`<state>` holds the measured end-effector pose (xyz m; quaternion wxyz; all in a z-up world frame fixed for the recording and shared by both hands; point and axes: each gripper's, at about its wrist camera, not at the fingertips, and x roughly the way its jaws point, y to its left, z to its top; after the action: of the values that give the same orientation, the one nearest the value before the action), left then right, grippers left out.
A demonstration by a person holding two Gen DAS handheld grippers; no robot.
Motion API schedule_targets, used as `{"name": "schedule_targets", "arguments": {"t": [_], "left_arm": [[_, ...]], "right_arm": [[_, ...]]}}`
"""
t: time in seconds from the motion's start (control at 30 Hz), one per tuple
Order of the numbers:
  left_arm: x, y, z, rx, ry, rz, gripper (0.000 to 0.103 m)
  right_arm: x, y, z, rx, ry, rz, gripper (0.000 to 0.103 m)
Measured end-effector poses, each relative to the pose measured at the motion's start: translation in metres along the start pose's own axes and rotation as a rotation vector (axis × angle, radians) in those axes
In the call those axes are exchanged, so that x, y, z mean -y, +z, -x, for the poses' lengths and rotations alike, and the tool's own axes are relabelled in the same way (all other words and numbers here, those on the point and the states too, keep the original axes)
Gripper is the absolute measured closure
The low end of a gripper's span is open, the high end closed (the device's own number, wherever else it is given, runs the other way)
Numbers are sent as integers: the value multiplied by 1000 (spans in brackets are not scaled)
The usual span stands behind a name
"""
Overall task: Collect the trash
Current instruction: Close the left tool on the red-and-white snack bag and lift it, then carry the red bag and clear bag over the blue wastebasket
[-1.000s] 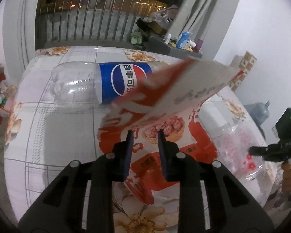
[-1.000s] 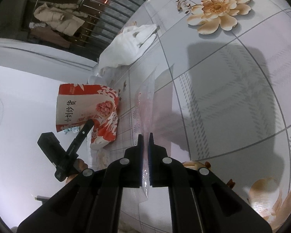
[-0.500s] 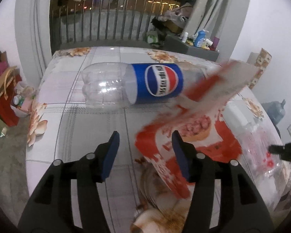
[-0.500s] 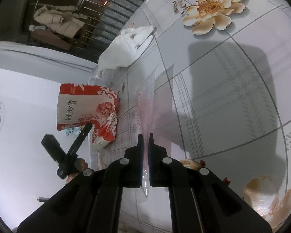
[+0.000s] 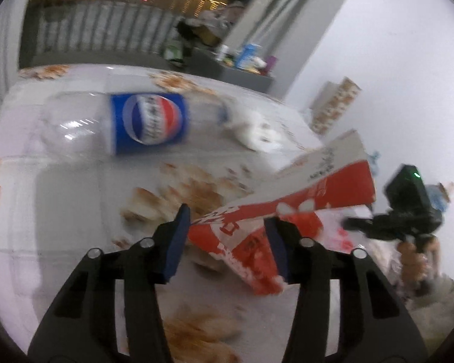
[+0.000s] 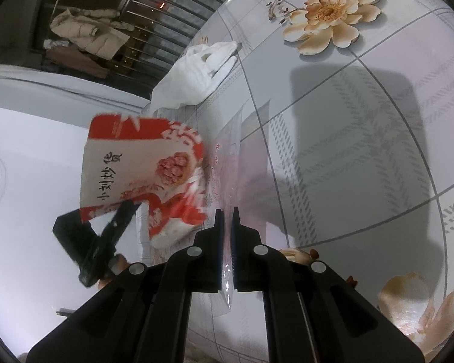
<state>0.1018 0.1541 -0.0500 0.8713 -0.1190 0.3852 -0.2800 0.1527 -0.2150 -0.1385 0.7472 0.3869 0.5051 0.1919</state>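
Note:
A red and white snack bag [image 5: 302,199] [image 6: 136,163] stands tilted at the table's edge, blurred in the left wrist view. My left gripper [image 5: 226,216] has the bag's lower corner between its jaws, which are closing; I cannot see the pads pressing on it. My right gripper [image 6: 227,214] is shut on the edge of a clear plastic bag [image 6: 227,157] with pink print, held up beside the snack bag. In the left wrist view the right gripper [image 5: 351,220] appears at the far right. An empty Pepsi bottle [image 5: 148,118] lies on its side further back.
The table [image 6: 348,151] has a grey and white cloth with orange flowers. A crumpled white plastic bag [image 5: 257,130] [image 6: 196,72] lies near the bottle's neck. A white wall is close on the right, a railing and a cluttered shelf behind.
My left gripper let go of the snack bag, opened wide, and now stands narrower around it. The bag has slid right in its view. The right gripper kept still on the clear bag.

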Motion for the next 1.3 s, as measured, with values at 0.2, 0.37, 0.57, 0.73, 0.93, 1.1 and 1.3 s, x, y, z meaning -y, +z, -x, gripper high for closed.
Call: {"name": "schedule_targets", "arguments": {"t": [0.2,0.37,0.57,0.73,0.93,1.1,1.3], "left_arm": [[33,-14,-16,-54,52,-13,79],[49,-15,-24,-56,65,2,100],[76,-1,-17,-8,-25,25,103],[113,13,-13,37,-70,-5,103],[175,37,-26,73,-174,-100,103],[245,54,-67,37,-275,-225,103],[340,50,-139,-77,-341,-414,103]], "right_arm": [[6,-2,16,34,9,-5,98],[14,-5,38,83,26,-11,98],[23,-7,70,156,54,-1,99],[38,-9,99,227,75,-22,99],[68,-14,157,371,74,-77,99],[105,-30,231,564,19,-151,99],[156,-64,320,807,-120,-282,99]]}}
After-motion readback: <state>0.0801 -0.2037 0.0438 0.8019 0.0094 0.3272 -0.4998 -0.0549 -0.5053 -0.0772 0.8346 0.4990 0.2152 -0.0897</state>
